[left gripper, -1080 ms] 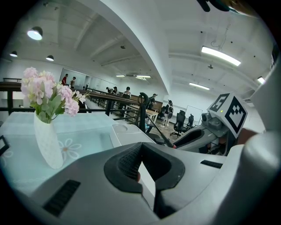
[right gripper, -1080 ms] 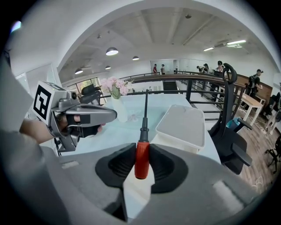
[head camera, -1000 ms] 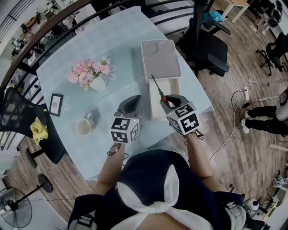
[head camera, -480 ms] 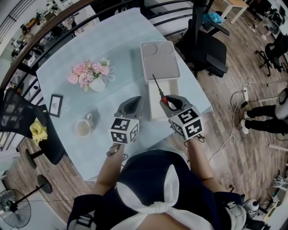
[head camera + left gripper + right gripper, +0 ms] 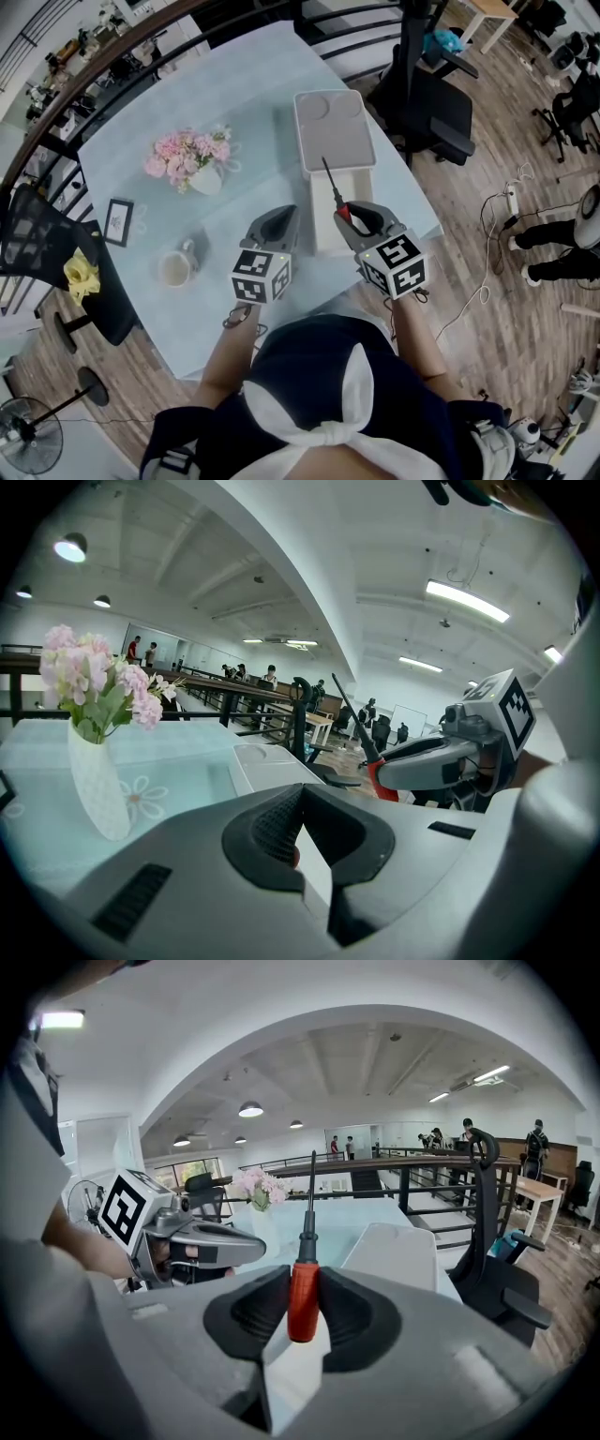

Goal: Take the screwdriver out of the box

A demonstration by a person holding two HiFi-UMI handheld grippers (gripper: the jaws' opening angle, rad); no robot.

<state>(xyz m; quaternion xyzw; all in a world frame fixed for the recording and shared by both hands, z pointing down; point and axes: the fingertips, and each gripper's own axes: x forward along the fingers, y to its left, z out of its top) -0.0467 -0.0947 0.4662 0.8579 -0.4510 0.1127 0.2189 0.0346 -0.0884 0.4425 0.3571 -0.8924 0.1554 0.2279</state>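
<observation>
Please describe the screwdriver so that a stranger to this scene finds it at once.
On the pale blue table a long white box lies near the right edge. Over it, the right hand-held gripper grips the screwdriver: the only thin tool, red handle, dark shaft.

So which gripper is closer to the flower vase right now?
Left. The left gripper hovers near the flower vase, toward the person; the right gripper, holding the screwdriver, is farther away by the box.
</observation>
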